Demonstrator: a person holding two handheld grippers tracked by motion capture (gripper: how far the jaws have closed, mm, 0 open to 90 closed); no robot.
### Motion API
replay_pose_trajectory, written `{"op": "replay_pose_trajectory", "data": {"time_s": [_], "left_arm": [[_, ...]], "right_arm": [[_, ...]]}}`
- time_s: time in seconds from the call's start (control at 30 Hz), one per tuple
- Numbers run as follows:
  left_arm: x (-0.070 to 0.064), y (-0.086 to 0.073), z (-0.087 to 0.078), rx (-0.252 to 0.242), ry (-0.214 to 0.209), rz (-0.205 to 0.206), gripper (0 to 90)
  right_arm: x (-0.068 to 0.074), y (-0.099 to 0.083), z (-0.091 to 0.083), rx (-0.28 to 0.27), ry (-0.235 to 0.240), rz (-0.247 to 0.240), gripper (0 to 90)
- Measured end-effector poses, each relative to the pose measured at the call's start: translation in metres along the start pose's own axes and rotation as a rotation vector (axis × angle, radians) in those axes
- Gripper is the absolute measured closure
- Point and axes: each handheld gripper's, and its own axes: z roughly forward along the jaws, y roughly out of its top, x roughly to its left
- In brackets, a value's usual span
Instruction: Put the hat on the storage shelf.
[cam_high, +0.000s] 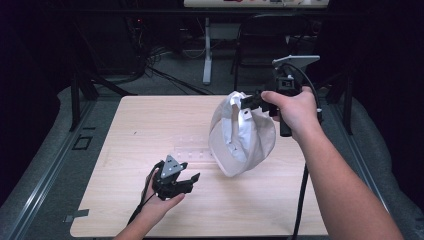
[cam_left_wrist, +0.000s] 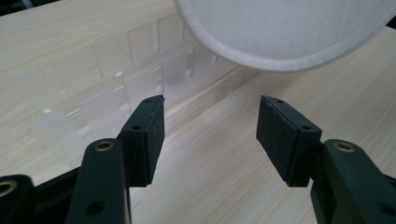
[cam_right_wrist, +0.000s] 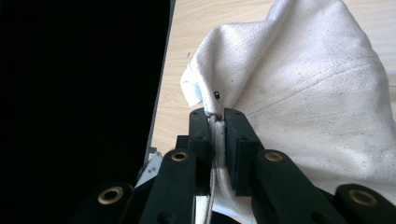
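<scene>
Right gripper (cam_high: 248, 103) was clamped on a fold of the white cloth hat (cam_high: 242, 132), holding it lifted above the right half of the table (cam_high: 125, 130), toward the far edge. The hat's brim hung lowest. Left gripper (cam_high: 186, 181) rested low near the table's near edge, jaws spread wide, gripping nothing. A clear plastic tray (cam_high: 192, 148) lay mid-table, beside the hat.
</scene>
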Motion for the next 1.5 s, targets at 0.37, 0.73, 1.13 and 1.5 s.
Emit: {"op": "replay_pose_trajectory", "data": {"time_s": [0.37, 0.73, 1.13, 1.5], "left_arm": [[-0.024, 0.030, 0.016, -0.021, -0.019, 0.040, 37.1], [-0.052, 0.045, 0.034, -0.031, -0.030, 0.137, 37.1], [-0.063, 0.055, 0.052, -0.016, 0.081, 0.170, 47.4], [-0.032, 0.055, 0.039, -0.029, 0.076, 0.118, 75.8]], "right_arm": [[0.005, 0.011, 0.013, -0.022, 0.033, 0.010, 82.3], [0.006, 0.018, 0.016, -0.050, 0.039, 0.029, 82.3], [0.007, 0.017, 0.012, -0.064, 0.037, 0.028, 82.3], [0.012, 0.017, 0.009, -0.078, 0.040, 0.023, 82.3]]}}
